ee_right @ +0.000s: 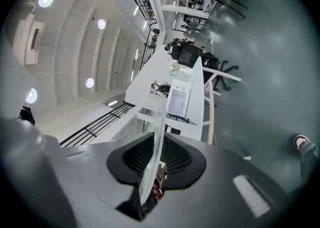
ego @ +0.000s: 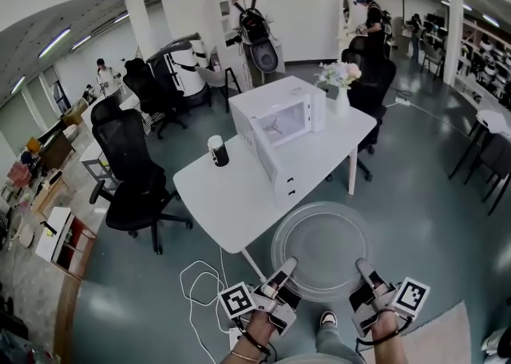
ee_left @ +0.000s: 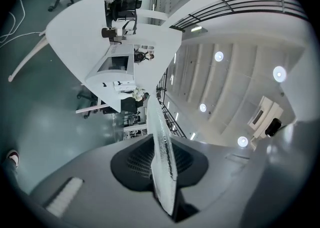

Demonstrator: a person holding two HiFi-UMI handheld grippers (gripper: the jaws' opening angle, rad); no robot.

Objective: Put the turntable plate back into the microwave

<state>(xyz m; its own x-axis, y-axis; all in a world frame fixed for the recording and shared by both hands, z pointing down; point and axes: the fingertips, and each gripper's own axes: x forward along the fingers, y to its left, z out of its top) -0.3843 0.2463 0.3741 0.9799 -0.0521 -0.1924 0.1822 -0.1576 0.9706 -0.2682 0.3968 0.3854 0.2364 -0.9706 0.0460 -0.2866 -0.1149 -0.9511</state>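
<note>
Well short of the microwave (ego: 271, 127), on the person's side of it, the glass turntable plate (ego: 323, 244) hangs in the air roughly level, carried by its near rim. The left gripper (ego: 287, 265) is clamped on the rim at the plate's left, and the right gripper (ego: 365, 267) is clamped on the rim at its right. Each gripper view shows the glass edge-on, pressed between the ribbed black pads.

The microwave stands on the white table (ego: 215, 195) with its door swung wide. Its cavity (ego: 281, 123) faces the plate, and a small three-armed hub shows on the cavity floor, with nothing else on it. A dark cup (ego: 218, 151) stands on the table to the left of the microwave, clear of the opening.

By my reading, the pick-up is done and the carry is under way. What remains is to bring the plate up to the microwave's opening, slide it in level, seat it on the hub and let go with both grippers.
</note>
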